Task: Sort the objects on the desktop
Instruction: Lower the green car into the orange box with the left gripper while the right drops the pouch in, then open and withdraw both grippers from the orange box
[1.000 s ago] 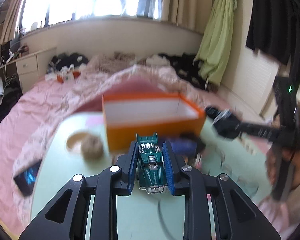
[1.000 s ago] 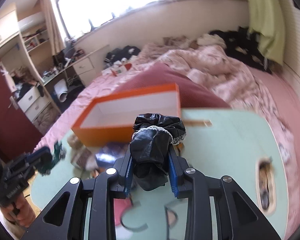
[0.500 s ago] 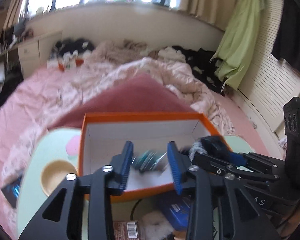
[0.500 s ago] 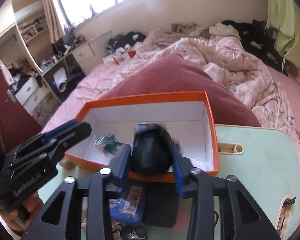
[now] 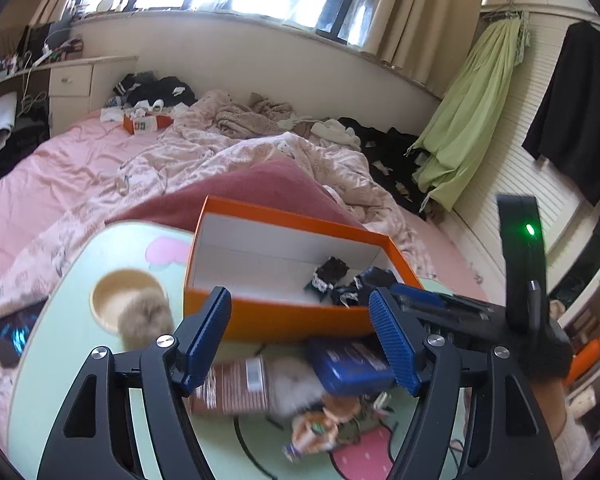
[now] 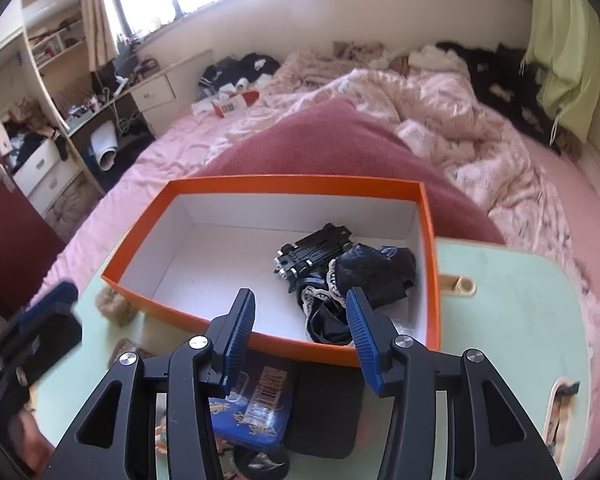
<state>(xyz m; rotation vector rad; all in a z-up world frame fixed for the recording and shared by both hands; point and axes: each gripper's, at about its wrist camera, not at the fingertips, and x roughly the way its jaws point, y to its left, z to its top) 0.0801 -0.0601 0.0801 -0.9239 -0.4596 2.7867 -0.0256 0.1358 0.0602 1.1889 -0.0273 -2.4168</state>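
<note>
Both my tongs gape wide, empty: left gripper (image 5: 300,336) and right gripper (image 6: 298,330) hover at the orange box's (image 6: 431,240) near wall. Toy car (image 6: 314,254), overturned, and black cloth (image 6: 374,276) lie inside, right end. Blue tin (image 6: 252,404) waits just outside, likely next.

Both tools (image 5: 300,336) (image 6: 298,330) wide apart, empty

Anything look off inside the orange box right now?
Yes. The toy car lies upside down in the orange box, its black underside and wheels facing up, leaning on the black lace-trimmed cloth bunched in the right end. Both tools, left and right, are open and empty.
</note>
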